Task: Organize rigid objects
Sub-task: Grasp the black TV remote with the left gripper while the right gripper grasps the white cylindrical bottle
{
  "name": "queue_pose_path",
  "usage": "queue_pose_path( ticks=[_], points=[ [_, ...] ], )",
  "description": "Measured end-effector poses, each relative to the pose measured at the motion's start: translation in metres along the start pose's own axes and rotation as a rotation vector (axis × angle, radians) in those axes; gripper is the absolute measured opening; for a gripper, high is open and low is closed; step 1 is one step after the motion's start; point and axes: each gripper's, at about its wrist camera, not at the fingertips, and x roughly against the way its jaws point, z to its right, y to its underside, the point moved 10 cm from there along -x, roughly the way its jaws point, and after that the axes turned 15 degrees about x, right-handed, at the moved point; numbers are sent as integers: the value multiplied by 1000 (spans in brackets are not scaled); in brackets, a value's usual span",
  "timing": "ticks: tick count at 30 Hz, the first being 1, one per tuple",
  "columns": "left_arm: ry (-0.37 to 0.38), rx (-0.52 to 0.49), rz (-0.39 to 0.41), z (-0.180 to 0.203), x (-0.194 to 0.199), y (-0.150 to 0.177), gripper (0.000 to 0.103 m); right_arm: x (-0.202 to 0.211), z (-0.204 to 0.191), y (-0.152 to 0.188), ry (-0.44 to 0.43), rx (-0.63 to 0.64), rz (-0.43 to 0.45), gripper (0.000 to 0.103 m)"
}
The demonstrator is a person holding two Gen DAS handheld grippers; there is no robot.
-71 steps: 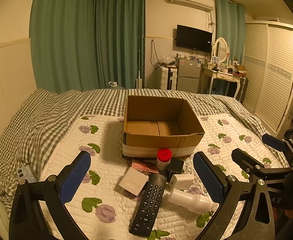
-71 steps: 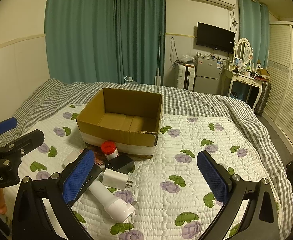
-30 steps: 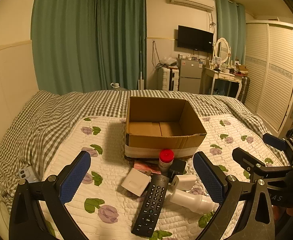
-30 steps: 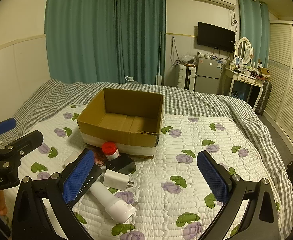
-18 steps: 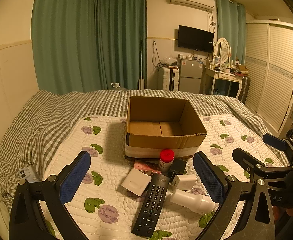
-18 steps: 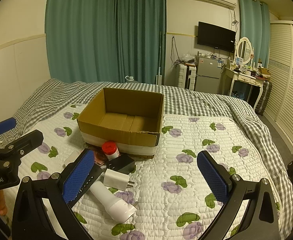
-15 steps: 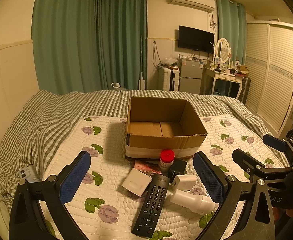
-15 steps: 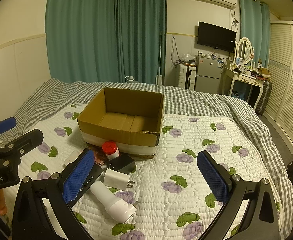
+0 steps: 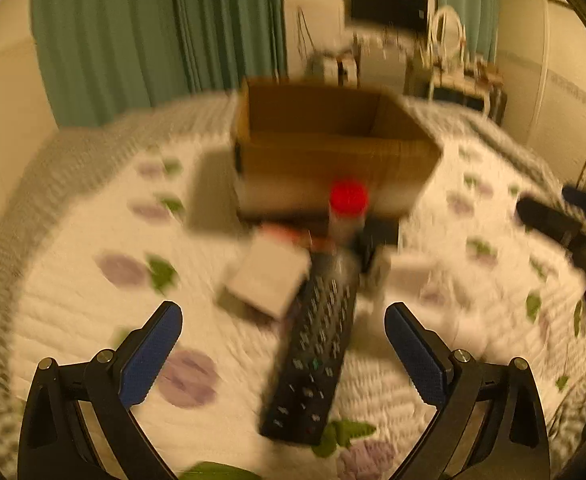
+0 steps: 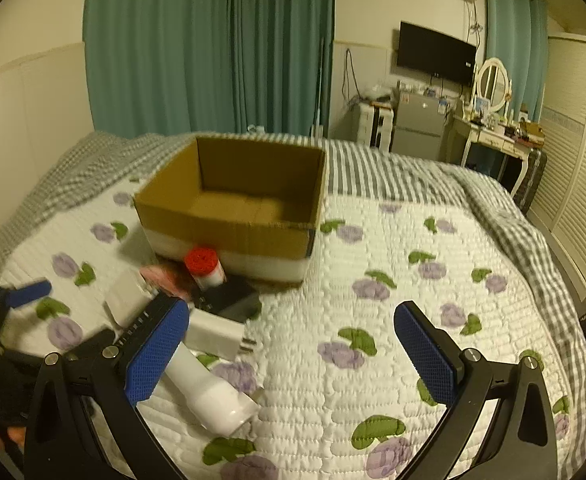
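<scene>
My left hand-held gripper is spread wide and grasps nothing; it hangs above the black remote, which lies lengthwise between its blue pads on the bed quilt. At 11 o'clock from the remote sits a small white box, and at 12 o'clock a red-capped bottle stands just before the cardboard box, whose floor looks bare from here. My right hand-held gripper is likewise released and empty, hovering over open quilt with the clutter off at its 9 to 11 o'clock. I judge this to be the reach for the first pick, nothing yet in the box: the next move calls for lowering the left pads to straddle the remote's narrow sides, closing, then carrying it to 12 o'clock over the box rim. The left view is smeared with motion, so fine edges there are hard to read. The right view is sharper and shows what the left barely does: a white charger touching a black adapter, a white cylindrical bottle lying on its side at 8 o'clock, and the inside of the cardboard box, empty as far as I can see. Only the left view shows the remote's whole length.
</scene>
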Motion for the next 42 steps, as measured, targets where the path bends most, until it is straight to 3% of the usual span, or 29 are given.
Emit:
queue_pose_path(
  ticks=[5, 7, 8, 10, 19, 20, 21, 24, 27, 32, 34, 36, 42],
  points=[
    [-21, -70, -68, 7, -25, 23, 97, -15, 7, 10, -10, -15, -28, 103],
    [-21, -80, -84, 9, -28, 27, 77, -19, 8, 12, -19, -16, -31, 103],
    [-14, -83, -101, 9, -29, 29, 48, -20, 8, 13, -22, -13, -33, 103],
    [9, -74, -141, 10, -33, 34, 45, -23, 8, 15, -26, -8, -39, 103],
    [36, -84, -109, 18, -12, 23, 41, -32, -19, 26, -136, 62, -93, 103],
    [38, -84, -98, 19, -7, 20, 32, -35, -25, 30, -155, 76, -107, 103],
    [36, -82, -88, 18, -3, 17, 14, -36, -31, 34, -171, 93, -122, 103],
    [45, -40, -77, 9, 5, 7, 1, -41, -50, 43, -201, 157, -155, 103],
    [56, -23, -118, 5, -3, 12, 1, -47, -67, 52, -234, 209, -184, 97],
    [64, -16, -137, 7, -7, 15, 5, -59, -87, 71, -297, 232, -231, 71],
    [59, -2, -145, 4, -8, 15, 17, -63, -91, 77, -298, 253, -246, 68],
    [43, 8, -151, 0, -11, 16, 49, -62, -91, 78, -294, 256, -234, 68],
    [29, -35, -189, 5, -24, 26, 51, -56, -65, 63, -269, 175, -190, 67]
  ],
)
